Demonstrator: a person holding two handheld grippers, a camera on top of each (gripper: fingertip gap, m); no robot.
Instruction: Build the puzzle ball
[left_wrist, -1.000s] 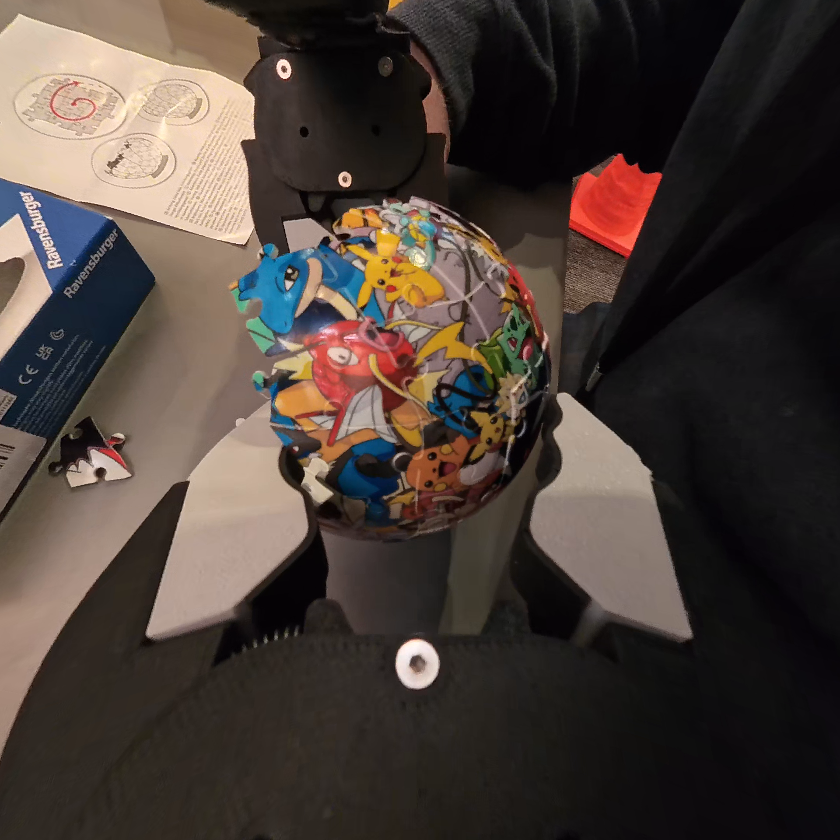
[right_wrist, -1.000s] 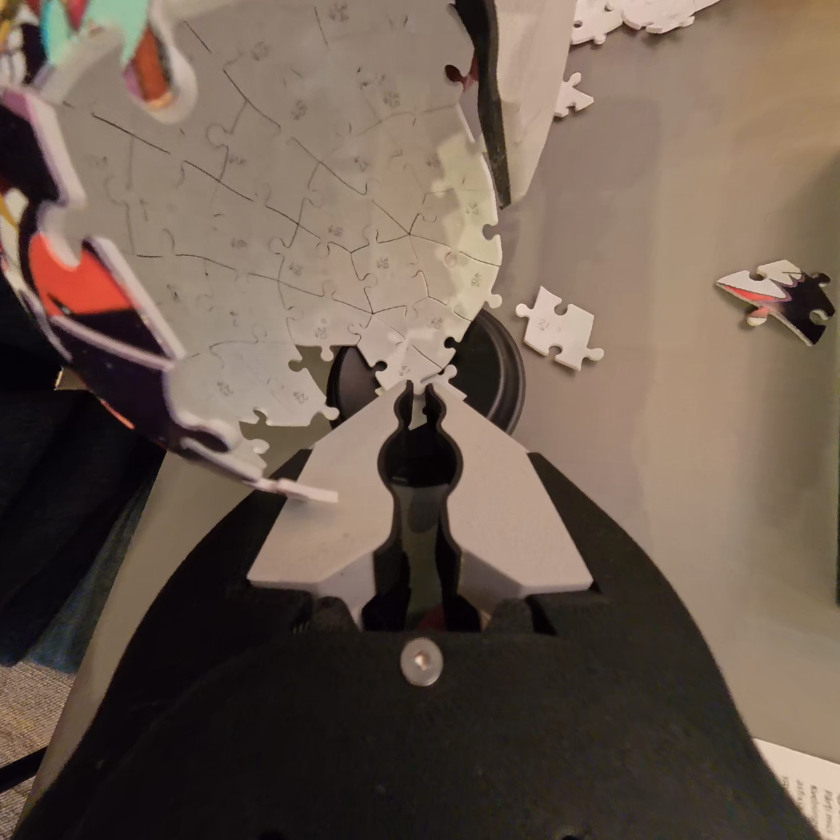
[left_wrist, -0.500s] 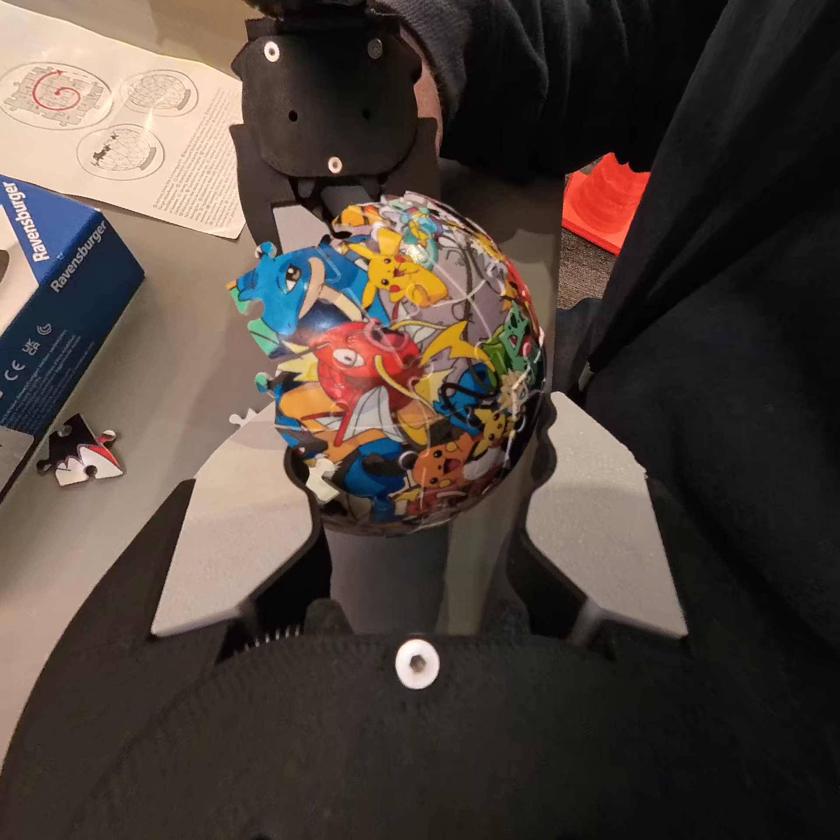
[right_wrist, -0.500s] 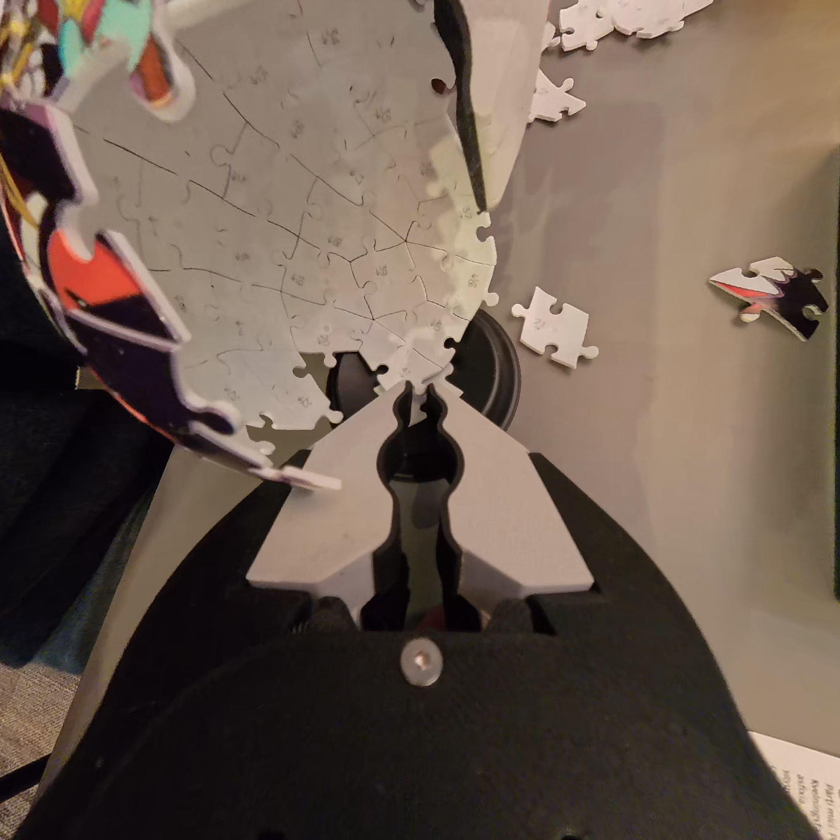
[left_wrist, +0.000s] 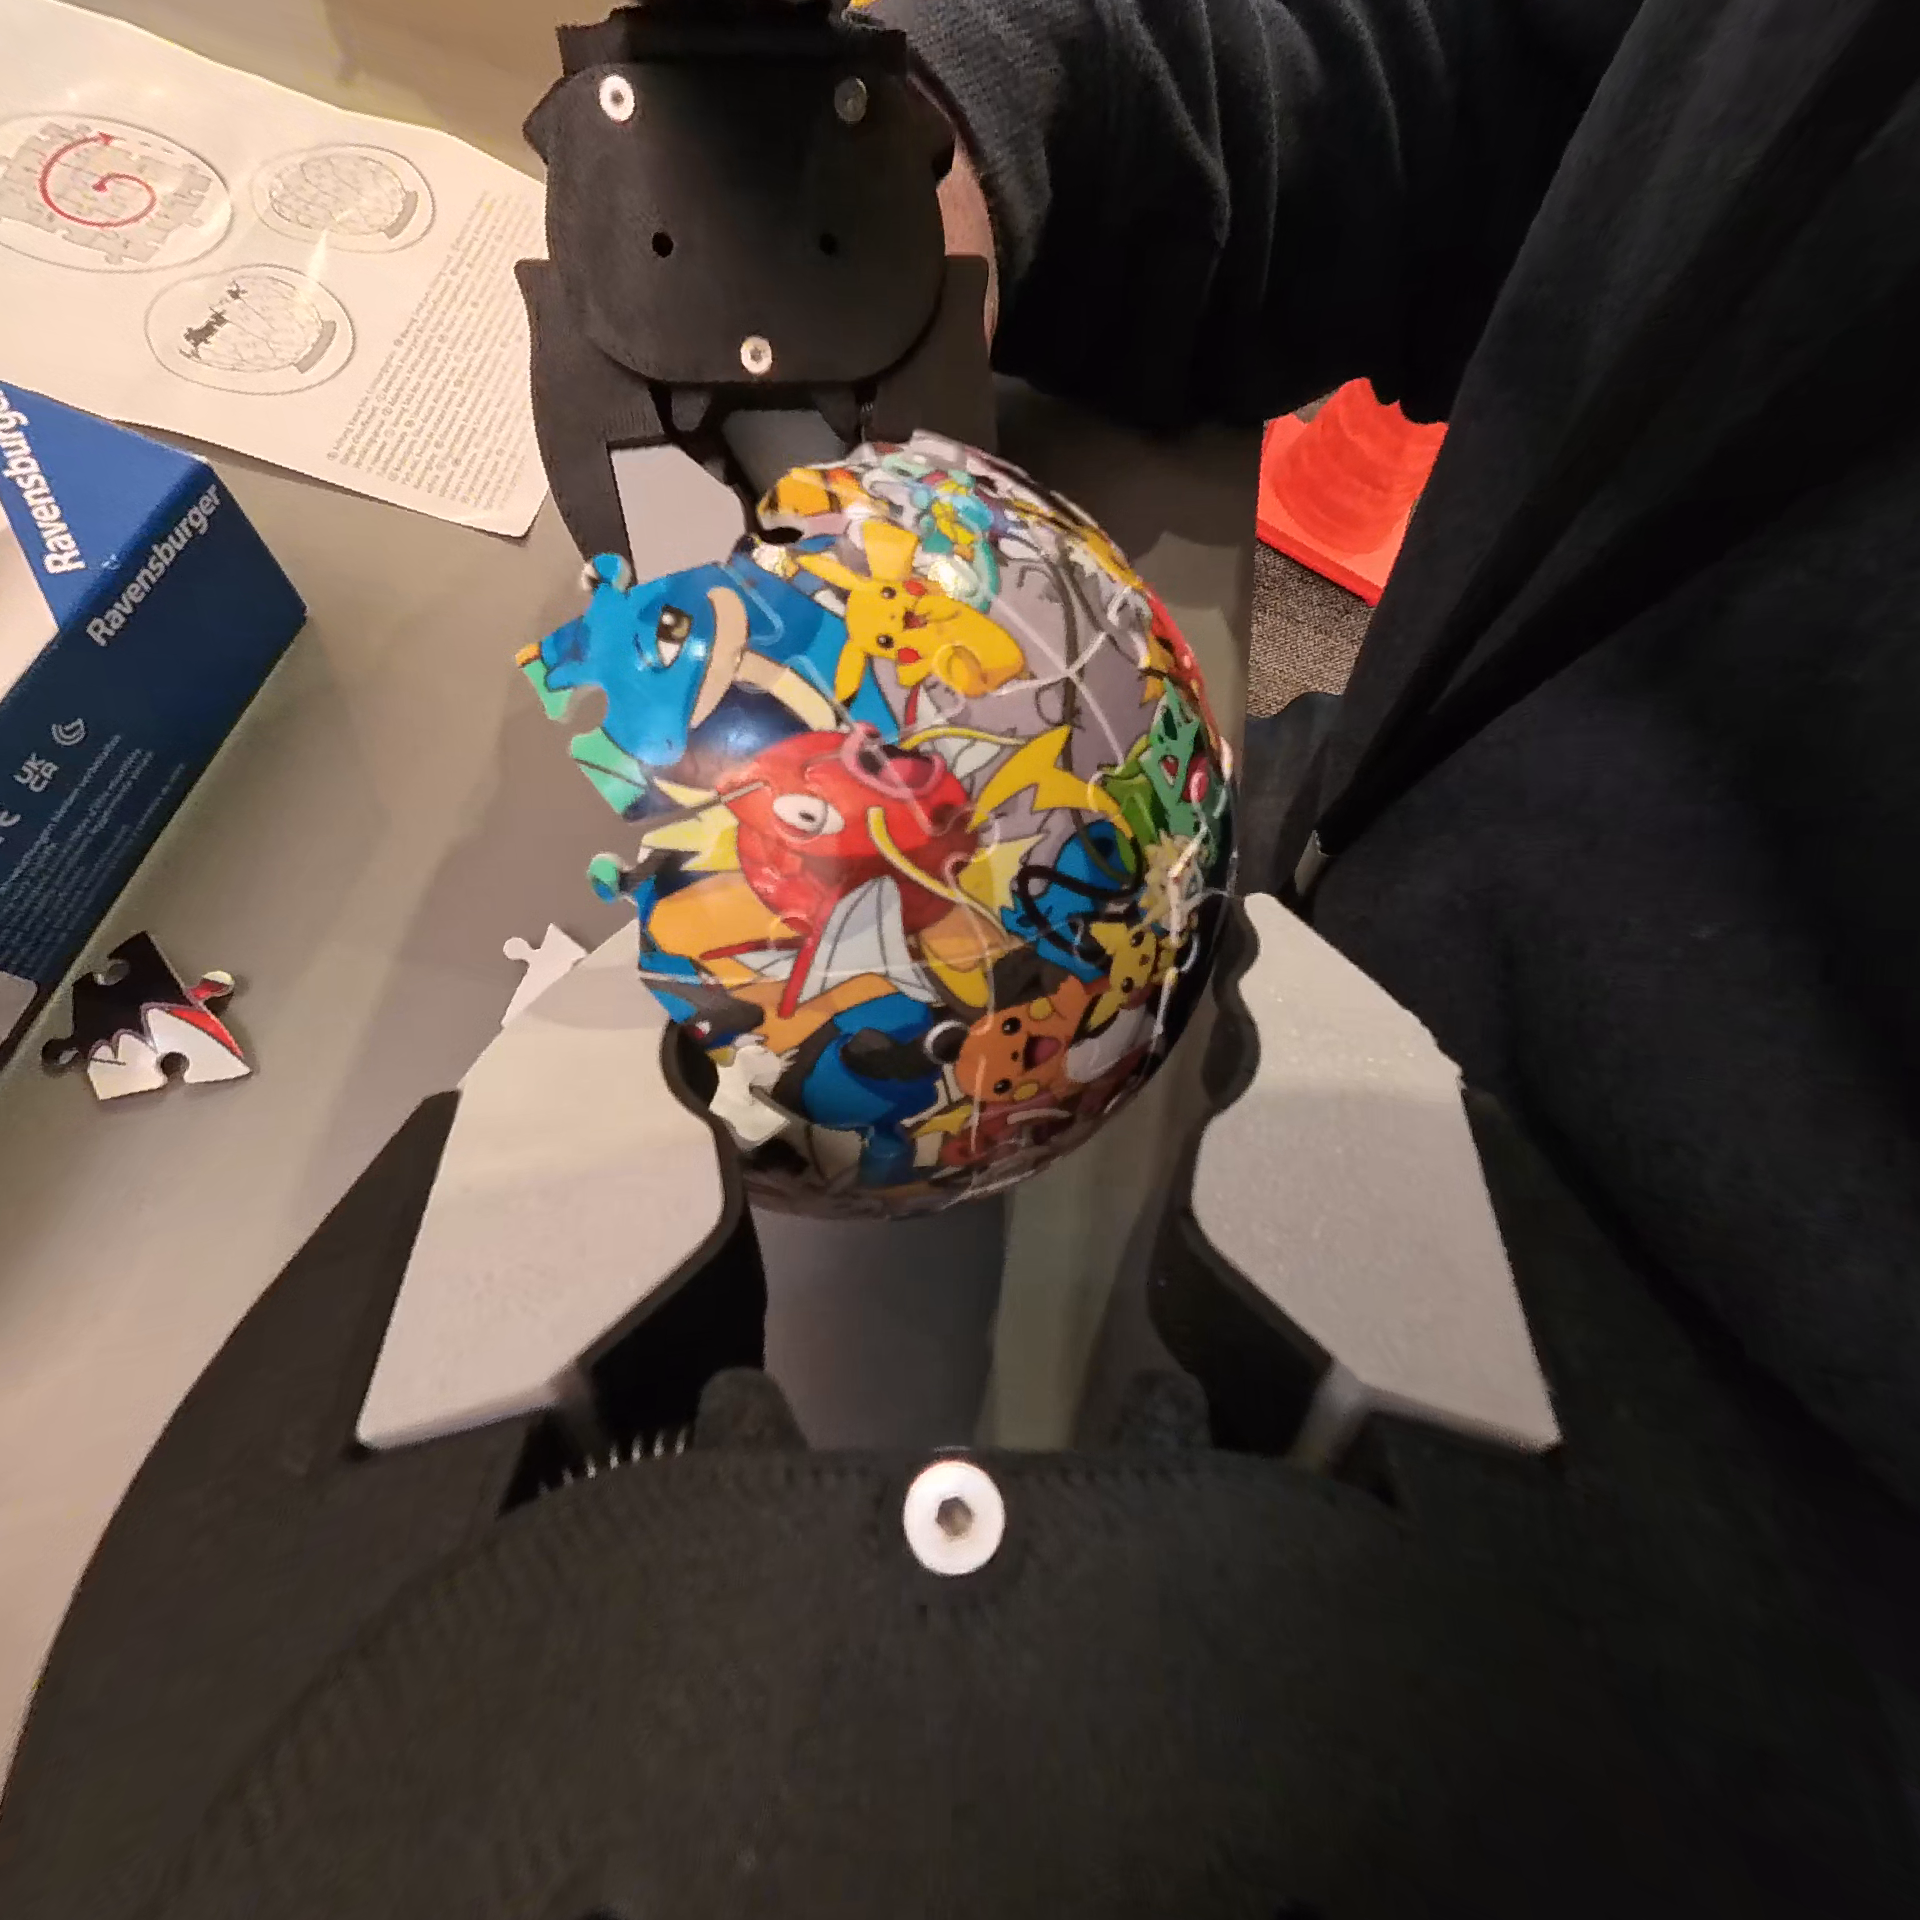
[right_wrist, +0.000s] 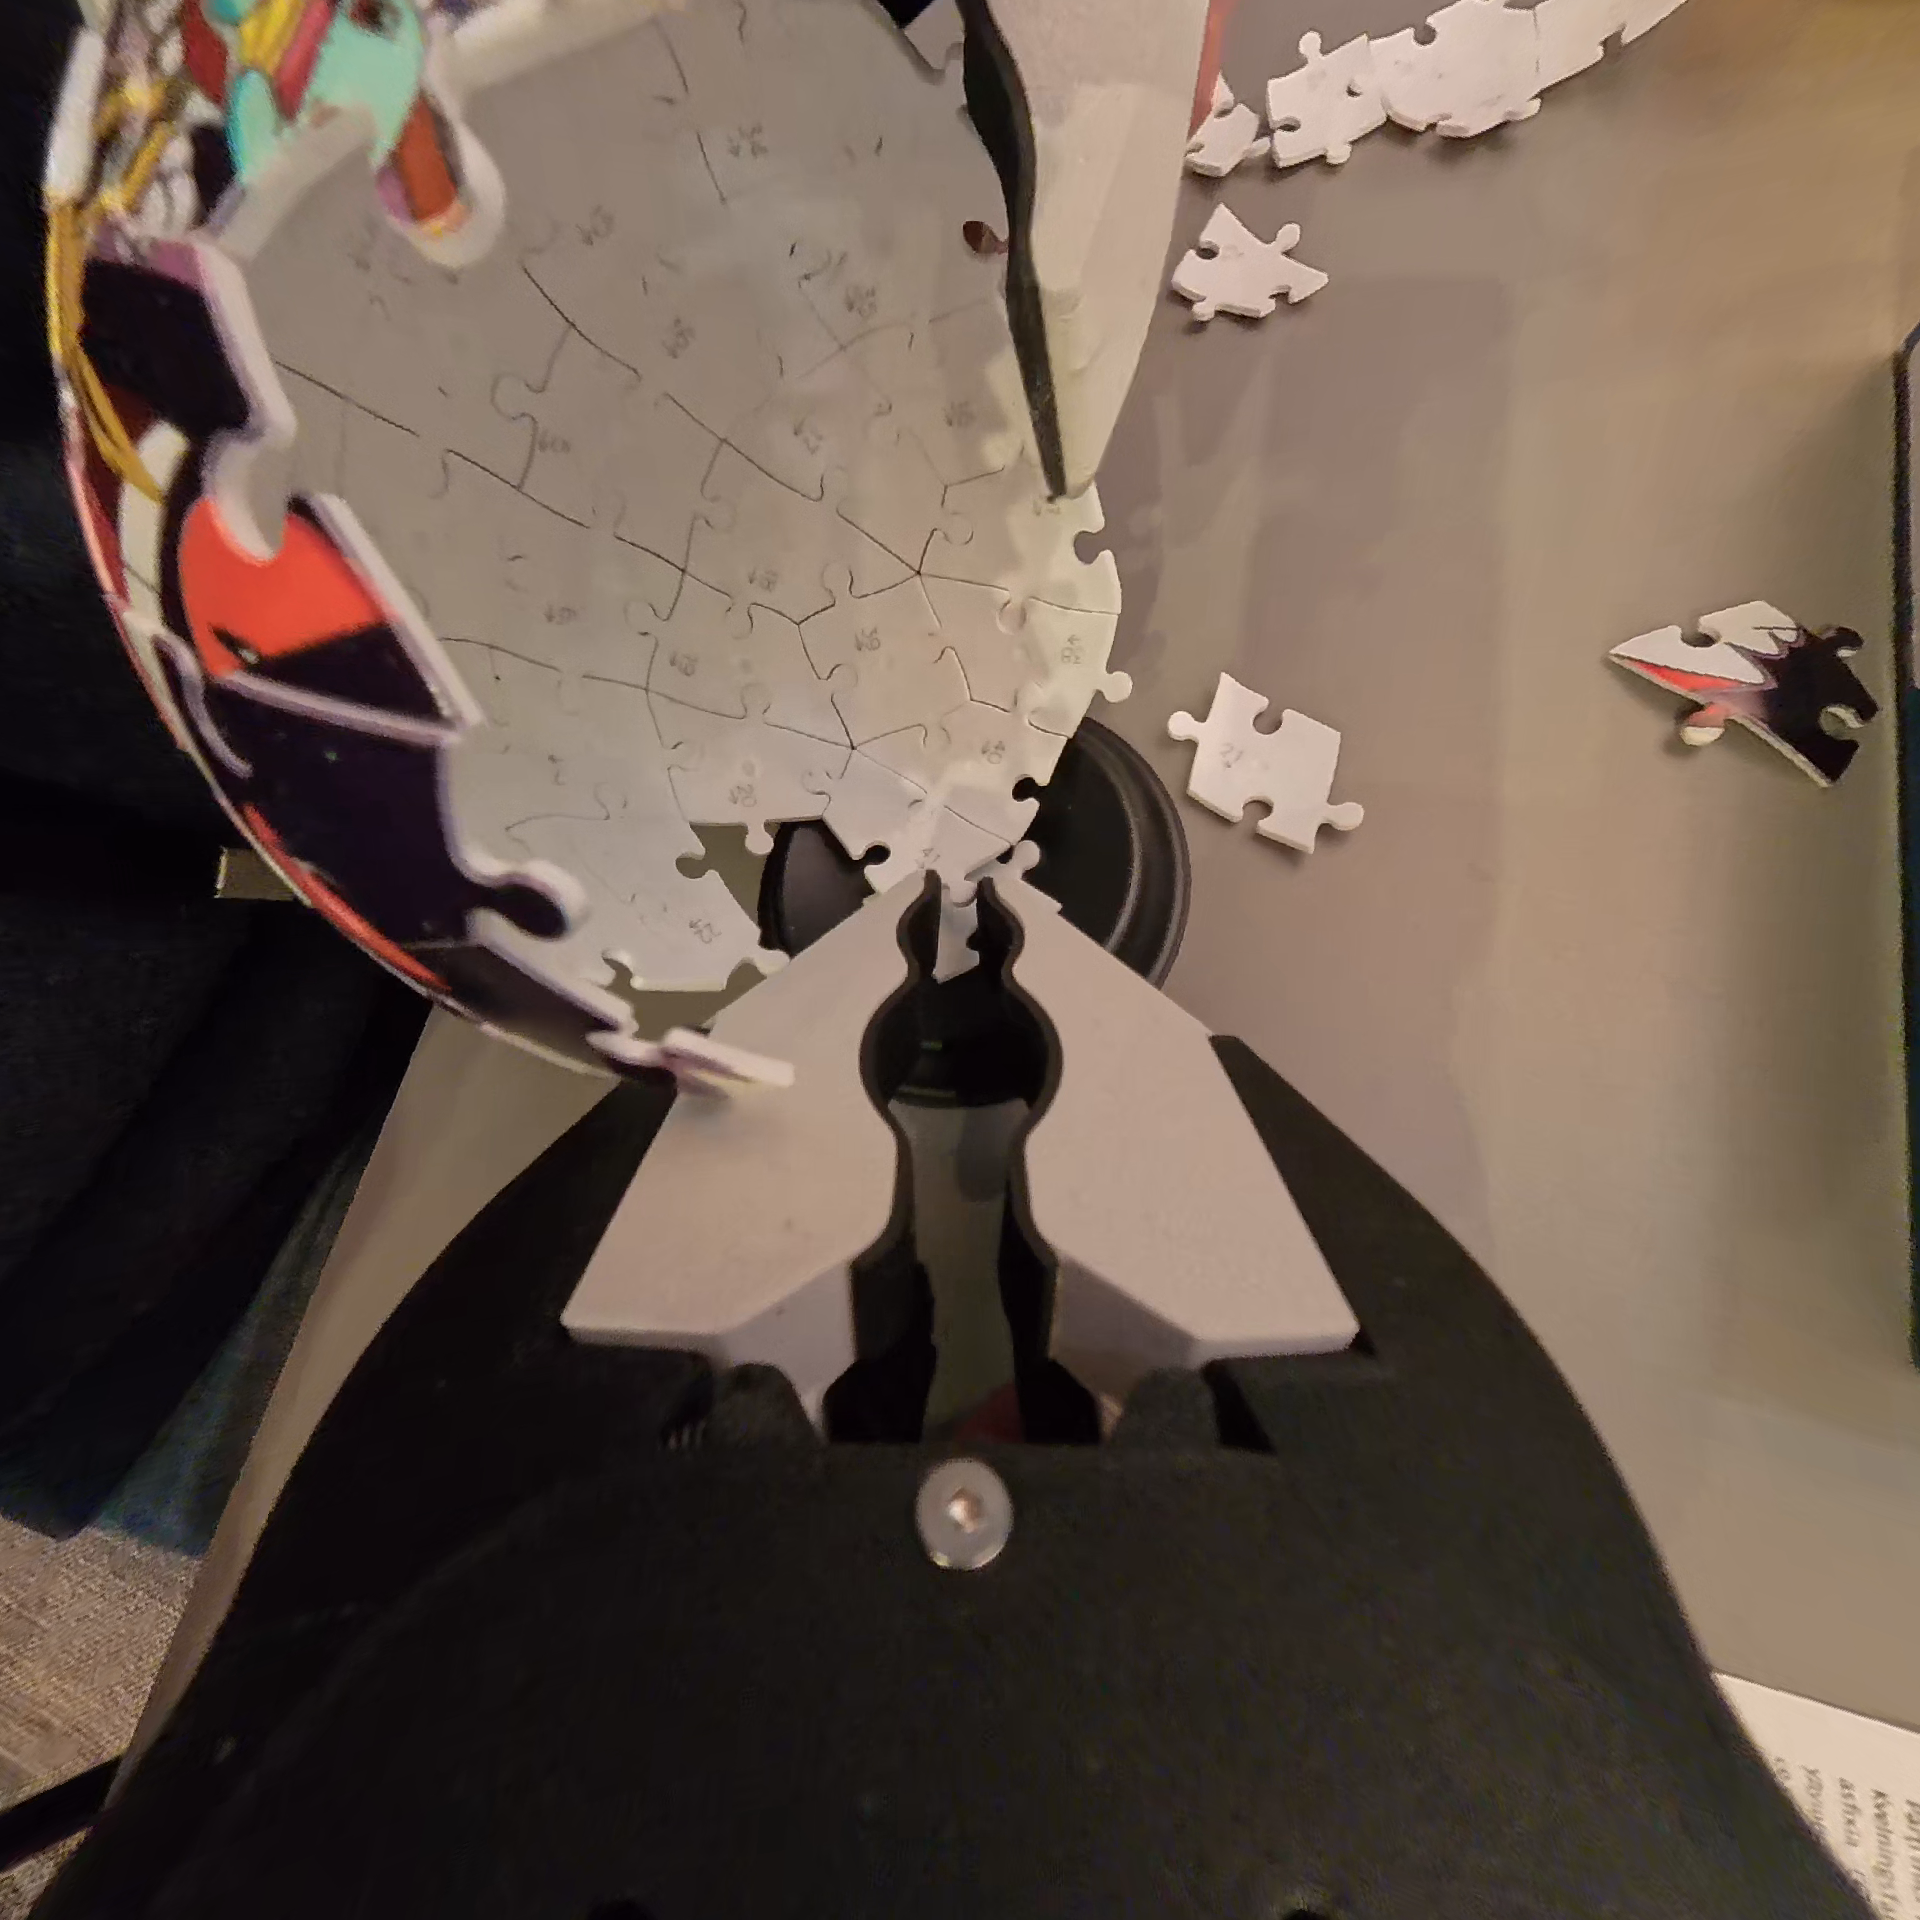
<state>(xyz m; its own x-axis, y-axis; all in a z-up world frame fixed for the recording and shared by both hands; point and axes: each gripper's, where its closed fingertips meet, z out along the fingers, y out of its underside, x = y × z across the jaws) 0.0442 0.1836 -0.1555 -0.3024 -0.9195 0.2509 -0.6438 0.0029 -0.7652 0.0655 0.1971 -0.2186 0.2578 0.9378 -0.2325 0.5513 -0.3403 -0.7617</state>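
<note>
The left gripper (left_wrist: 951, 997) holds the unfinished puzzle ball (left_wrist: 925, 831) between its wide-spread grey fingers (left_wrist: 582, 1247), the rounded printed shell cradled at its lower end in the curved notches near the fingertips. In the left wrist view the ball sits at centre, its closed dome turned toward the camera and toward 4 o'clock, while its ragged open rim runs from 12 down to 8 o'clock, so the opening faces away toward 10 o'clock. The right gripper (left_wrist: 743, 447) reaches in from 12 o'clock, meeting the ball's upper edge. In the right wrist view that gripper (right_wrist: 956, 904) has its fingers pressed nearly together, pinching a white tab at the shell's lower rim; the pale numbered inside of the ball (right_wrist: 665, 499) fills the field from 9 to 12 o'clock, concave side facing the camera. On the grey table (right_wrist: 1507, 1039) lie a white loose piece (right_wrist: 1262, 764) at 3 o'clock, a black-and-red piece (right_wrist: 1756, 691) farther right, and more white pieces (right_wrist: 1403, 88) at 1 o'clock. A blue box (left_wrist: 114, 665) and an instruction sheet (left_wrist: 260, 281) lie at 10 o'clock in the left view.
</note>
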